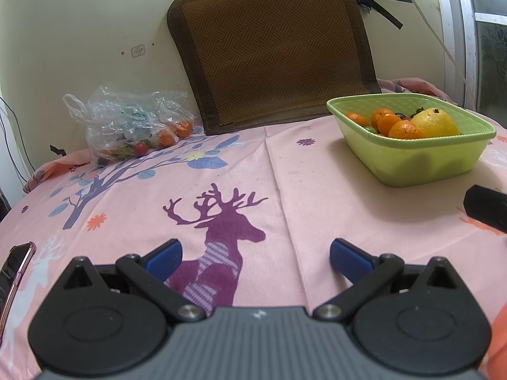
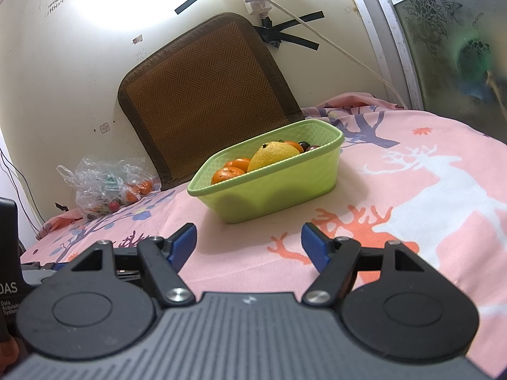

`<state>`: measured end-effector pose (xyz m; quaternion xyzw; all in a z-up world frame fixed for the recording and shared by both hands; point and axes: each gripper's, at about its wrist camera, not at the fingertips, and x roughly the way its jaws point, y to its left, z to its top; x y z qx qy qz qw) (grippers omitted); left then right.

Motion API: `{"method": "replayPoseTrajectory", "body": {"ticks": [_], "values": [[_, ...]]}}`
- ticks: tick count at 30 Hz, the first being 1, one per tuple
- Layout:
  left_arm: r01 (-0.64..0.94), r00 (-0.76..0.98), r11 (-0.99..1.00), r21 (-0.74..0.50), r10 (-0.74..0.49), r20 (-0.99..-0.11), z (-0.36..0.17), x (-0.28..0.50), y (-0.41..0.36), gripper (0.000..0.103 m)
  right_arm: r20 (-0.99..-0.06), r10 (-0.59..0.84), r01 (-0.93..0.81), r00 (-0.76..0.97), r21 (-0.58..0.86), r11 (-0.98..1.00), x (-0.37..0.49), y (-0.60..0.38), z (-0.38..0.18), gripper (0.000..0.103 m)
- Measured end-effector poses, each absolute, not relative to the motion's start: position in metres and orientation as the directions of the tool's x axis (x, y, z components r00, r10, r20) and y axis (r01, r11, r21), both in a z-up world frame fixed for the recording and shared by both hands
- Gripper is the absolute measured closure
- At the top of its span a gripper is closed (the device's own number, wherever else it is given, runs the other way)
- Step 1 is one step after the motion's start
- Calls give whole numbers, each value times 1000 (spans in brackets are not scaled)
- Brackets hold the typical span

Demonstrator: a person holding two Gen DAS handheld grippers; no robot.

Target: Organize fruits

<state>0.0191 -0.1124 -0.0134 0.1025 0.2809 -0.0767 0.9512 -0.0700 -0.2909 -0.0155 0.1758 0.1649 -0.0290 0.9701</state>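
Left claw low over the pink cloth, fingers spread wide, nothing between them. Right claw likewise spread and empty, hovering above the same cloth.

Basket, green plastic, ahead of the right claw and close; ahead and to the right of the left claw. It held oranges, a large yellow fruit and a few small dark fruits, too small to identify.

Bag, clear thin plastic, crumpled, far ahead and to the left of the left claw, against the wall beside a woven mat. More oranges and small red fruits visible through the film. A phone lay at the left claw's left edge.

Handling judgement:
- Fruit left in the bag appears to be the remaining work.
- Oranges: firm, round, slightly rough rind; should take a moderate squeeze across the widest part. Likely to roll on the soft cloth if nudged.
- Small red fruits: soft-skinned, easily crushed; light closure only.
- Bag film: limp, slippery, will bunch between fingers. Better pinched at the handle loop, or the mouth pulled wide by one claw while the other reaches in.
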Motion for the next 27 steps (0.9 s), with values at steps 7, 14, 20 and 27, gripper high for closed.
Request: {"method": "replayPoseTrajectory", "body": {"ticks": [7, 14, 20, 27], "values": [[202, 831, 967, 157, -85, -550, -14, 19, -113, 0, -331, 2, 114, 944, 332, 936, -70, -291, -16, 28], [202, 832, 967, 158, -84, -549, -13, 19, -114, 0, -328, 2, 114, 945, 333, 936, -70, -291, -16, 28], [176, 834, 973, 151, -66, -547, -11, 19, -111, 0, -338, -2, 121, 941, 331, 936, -71, -290, -14, 28], [200, 794, 969, 144, -75, -604, 0, 16, -114, 0, -354, -8, 132, 935, 329, 935, -81, -295, 1, 28]]}}
